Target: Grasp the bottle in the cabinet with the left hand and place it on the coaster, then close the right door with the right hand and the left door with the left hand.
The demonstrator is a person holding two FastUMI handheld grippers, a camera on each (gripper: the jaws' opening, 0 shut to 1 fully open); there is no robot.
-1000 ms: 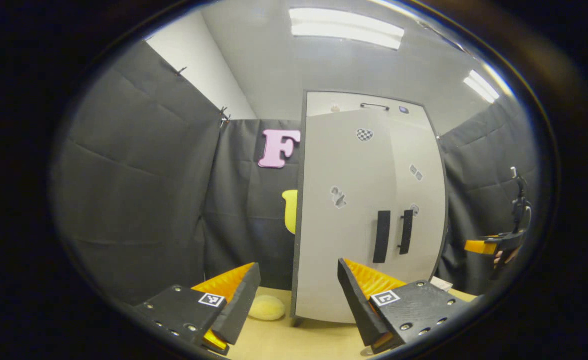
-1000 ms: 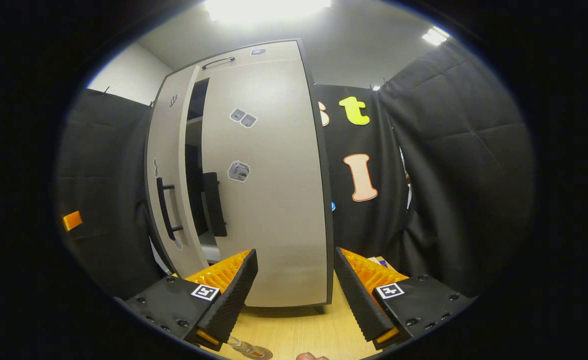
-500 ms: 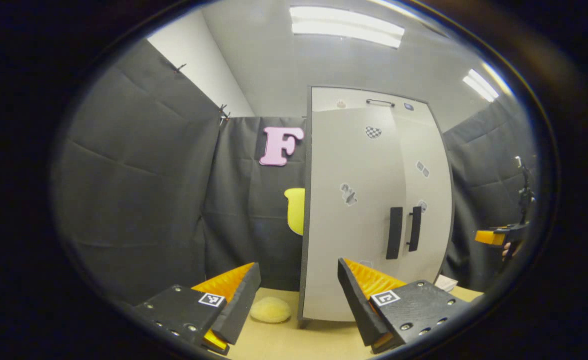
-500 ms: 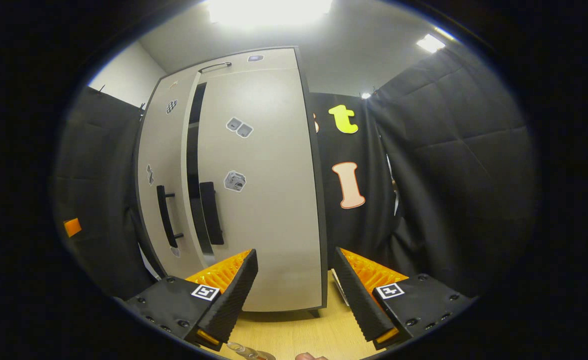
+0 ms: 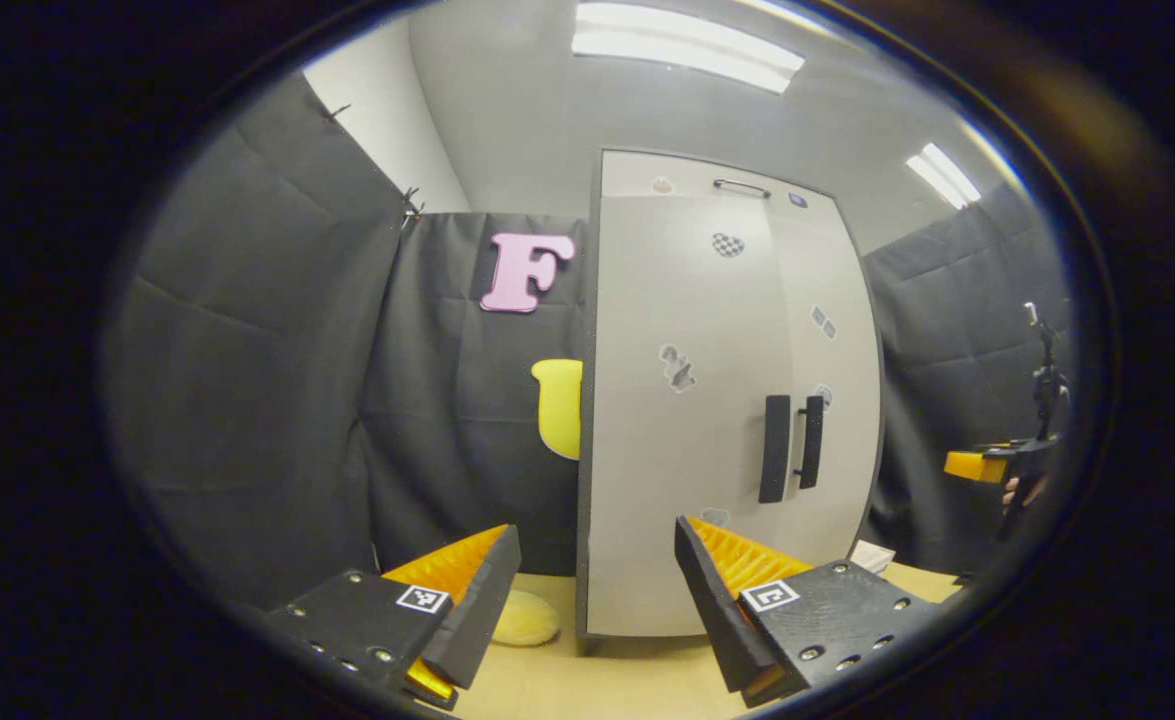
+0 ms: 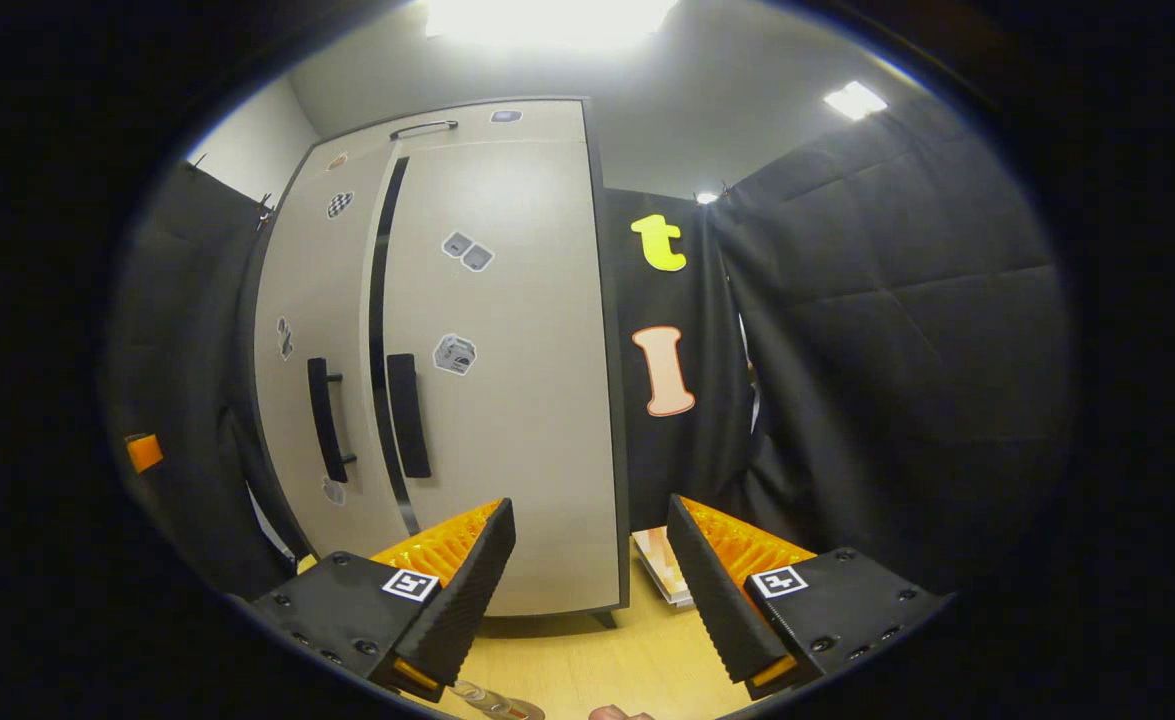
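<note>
Both my grippers are spread wide and carry nothing: my left gripper (image 5: 595,580) points at the cabinet's (image 5: 707,420) left front corner from a little way off, and my right gripper (image 6: 592,580) faces the cabinet's right side, neither one touching a door. From the left gripper view the left door (image 5: 677,440) and the right door (image 5: 832,400) look flush, their two dark handles (image 5: 775,448) side by side. From the right gripper view a thin dark seam runs between the doors; I take it for the normal gap and not a door ajar, though the fisheye makes that hard to swear to. The bottle (image 6: 492,702) shows as a clear shape at the very bottom edge of the right gripper view, low on the wooden table (image 6: 637,665) in front of the cabinet; I cannot make out whether a coaster sits under it. I judge the bottle is out and both doors are shut, so the task looks essentially finished, with at most a check of the seam left. A pale yellow sponge-like lump (image 5: 525,618) lies on the table beside the cabinet's left side.
</note>
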